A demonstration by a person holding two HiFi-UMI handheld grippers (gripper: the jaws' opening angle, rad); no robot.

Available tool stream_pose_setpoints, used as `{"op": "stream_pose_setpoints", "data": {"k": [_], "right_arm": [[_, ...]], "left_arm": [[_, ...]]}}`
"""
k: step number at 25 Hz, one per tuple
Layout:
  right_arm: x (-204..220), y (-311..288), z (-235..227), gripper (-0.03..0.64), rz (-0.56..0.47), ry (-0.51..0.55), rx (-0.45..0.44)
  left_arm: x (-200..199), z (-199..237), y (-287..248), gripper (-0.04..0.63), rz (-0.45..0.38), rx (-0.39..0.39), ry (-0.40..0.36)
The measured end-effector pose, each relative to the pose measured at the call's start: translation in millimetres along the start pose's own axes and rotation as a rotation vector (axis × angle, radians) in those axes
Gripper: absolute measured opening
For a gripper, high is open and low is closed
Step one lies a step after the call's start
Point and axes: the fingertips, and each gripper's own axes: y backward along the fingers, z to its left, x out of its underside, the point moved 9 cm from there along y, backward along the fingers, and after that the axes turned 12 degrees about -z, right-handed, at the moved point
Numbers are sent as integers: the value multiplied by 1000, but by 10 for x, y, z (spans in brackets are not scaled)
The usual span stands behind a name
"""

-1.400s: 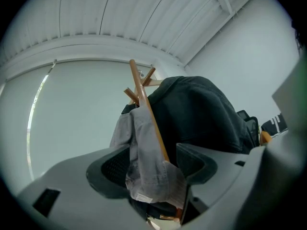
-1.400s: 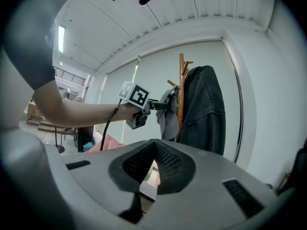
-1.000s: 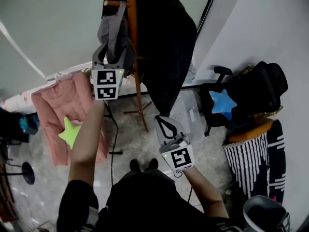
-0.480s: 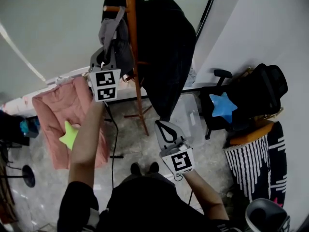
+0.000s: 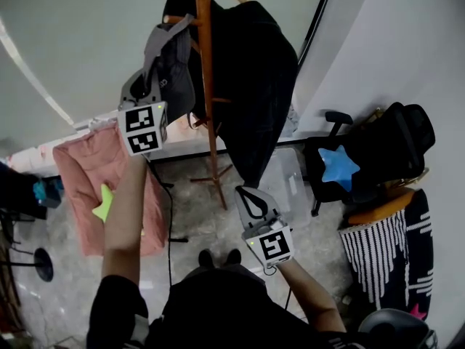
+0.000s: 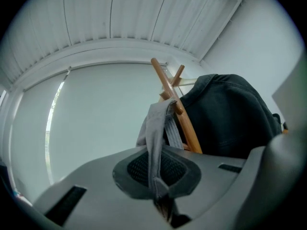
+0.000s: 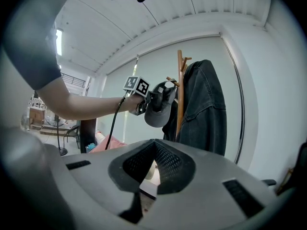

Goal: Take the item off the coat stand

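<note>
Just ahead of the left hand-held gripper [image 6: 160, 198], the tall coat stand [image 5: 209, 122] is standing, a thin pole of smooth brown wood. A big dark jacket [image 5: 254, 86] is hanging on its far side, looking thick and heavy. On the near side a grey cap [image 7: 159, 110] is hanging, made of soft cloth with a round top. The left hand-held gripper is squeezing shut on the cap's flat grey strap [image 6: 156, 143], which is running straight up from the jaws. So the grabbing part is looking done. The strap is still looping over a little wooden peg [image 6: 168, 87], so the cap is not off yet. I think lifting it over the peg's tip and pulling it away is still waiting. The right hand-held gripper [image 7: 153, 143] is hanging low, well apart from the stand, its tips meeting on nothing.
</note>
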Motion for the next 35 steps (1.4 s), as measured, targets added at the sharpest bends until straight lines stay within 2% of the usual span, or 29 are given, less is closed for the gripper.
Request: {"op": "stream_pose_setpoints", "data": {"k": [11, 16, 25, 35], "right_arm": [[-22, -7, 42, 17, -4, -6, -10], [-9, -22, 29, 17, -8, -14, -18], [-70, -71, 119, 18, -58, -58, -32], [-107, -118, 223, 18, -95, -80, -58]], "left_arm": [[-270, 434, 102, 25, -69, -90, 54], [-312, 649, 292, 25, -87, -136, 28], [-157, 731, 1148, 25, -65, -138, -21], [99, 553, 2149, 25, -6, -127, -1]]}}
